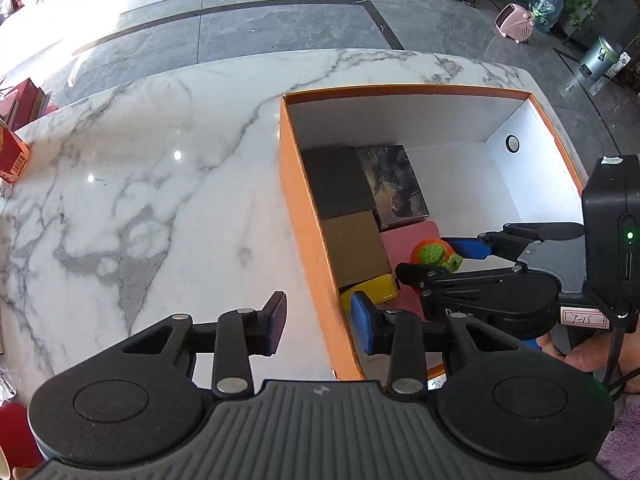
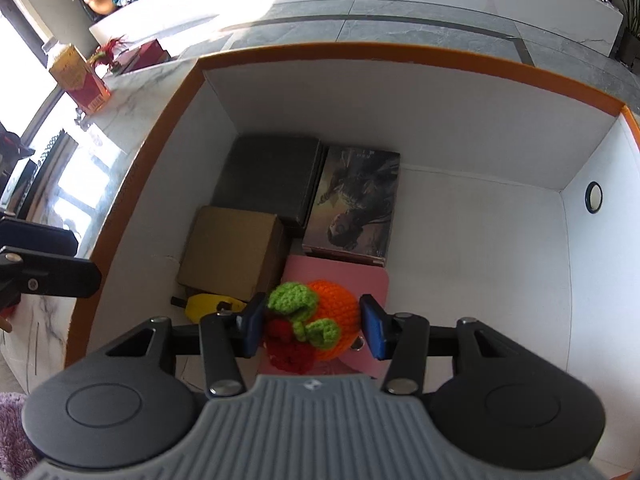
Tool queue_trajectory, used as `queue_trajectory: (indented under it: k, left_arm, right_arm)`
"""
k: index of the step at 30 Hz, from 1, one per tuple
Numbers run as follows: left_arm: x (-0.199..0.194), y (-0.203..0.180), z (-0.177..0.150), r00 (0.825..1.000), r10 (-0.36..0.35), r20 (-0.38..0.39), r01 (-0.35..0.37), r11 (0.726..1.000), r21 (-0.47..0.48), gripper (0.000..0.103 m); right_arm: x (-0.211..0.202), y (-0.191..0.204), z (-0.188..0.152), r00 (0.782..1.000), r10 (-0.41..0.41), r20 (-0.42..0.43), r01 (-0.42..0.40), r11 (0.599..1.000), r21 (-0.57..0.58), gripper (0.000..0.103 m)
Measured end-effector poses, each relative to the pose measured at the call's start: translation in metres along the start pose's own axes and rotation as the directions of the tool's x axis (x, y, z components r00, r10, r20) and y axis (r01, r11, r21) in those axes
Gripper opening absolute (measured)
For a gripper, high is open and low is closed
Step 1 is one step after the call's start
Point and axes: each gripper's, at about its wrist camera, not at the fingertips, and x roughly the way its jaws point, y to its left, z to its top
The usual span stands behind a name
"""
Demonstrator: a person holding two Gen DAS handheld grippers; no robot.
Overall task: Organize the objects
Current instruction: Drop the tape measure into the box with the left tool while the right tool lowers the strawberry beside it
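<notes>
An orange box with white inner walls (image 1: 304,216) (image 2: 400,92) stands on the marble counter (image 1: 140,168). Inside lie a dark box (image 2: 268,176), a picture-cover box (image 2: 356,204), a brown carton (image 2: 232,252), a yellow object (image 2: 208,306) and a pink flat item (image 2: 372,280). My right gripper (image 2: 314,326) is inside the box, its pads around an orange crocheted fruit with green leaves (image 2: 332,312); it also shows in the left wrist view (image 1: 434,254). My left gripper (image 1: 320,324) is open and empty, straddling the box's near left wall.
A red carton (image 1: 12,156) (image 2: 80,80) stands at the counter's left edge. Beyond the counter lies grey tiled floor with a pink heater (image 1: 514,24), a water jug (image 1: 546,6) and plants. The right half of the box floor (image 2: 480,260) is bare.
</notes>
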Motion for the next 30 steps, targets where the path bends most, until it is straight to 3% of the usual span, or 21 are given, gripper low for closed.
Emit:
queue_trajectory:
  k: [8,11,13,18,27,30]
  left_arm:
    - [0.003,0.012,-0.005,0.998,-0.064,0.014,0.064,0.998,-0.028,0.041]
    - [0.001,0.014,-0.008,0.996,-0.088,0.032,0.089,0.996,-0.031,0.041]
    - [-0.001,0.014,-0.01,0.994,-0.098,0.038,0.099,0.995,-0.024,0.041]
    - [0.0,0.014,-0.012,0.991,-0.124,0.043,0.126,0.992,-0.033,0.038]
    - [0.004,0.017,-0.016,0.991,-0.13,0.036,0.132,0.99,-0.044,0.038]
    - [0.004,0.017,-0.017,0.99,-0.135,0.038,0.137,0.99,-0.044,0.038]
  right_arm:
    - [0.006,0.002,0.004,0.998,0.019,-0.058,-0.018,1.0,0.022,0.051]
    - [-0.005,0.0,0.003,0.999,0.011,-0.043,-0.01,1.0,0.019,0.051]
    - [-0.013,-0.003,0.002,0.996,0.065,-0.057,-0.063,0.997,0.041,0.051]
    - [-0.008,-0.006,0.0,0.962,0.226,-0.153,-0.202,0.967,0.157,0.052]
    - [0.018,-0.003,-0.004,0.933,0.302,-0.196,-0.247,0.932,0.264,0.052]
    - [0.023,0.001,-0.003,0.933,0.301,-0.198,-0.246,0.933,0.263,0.054]
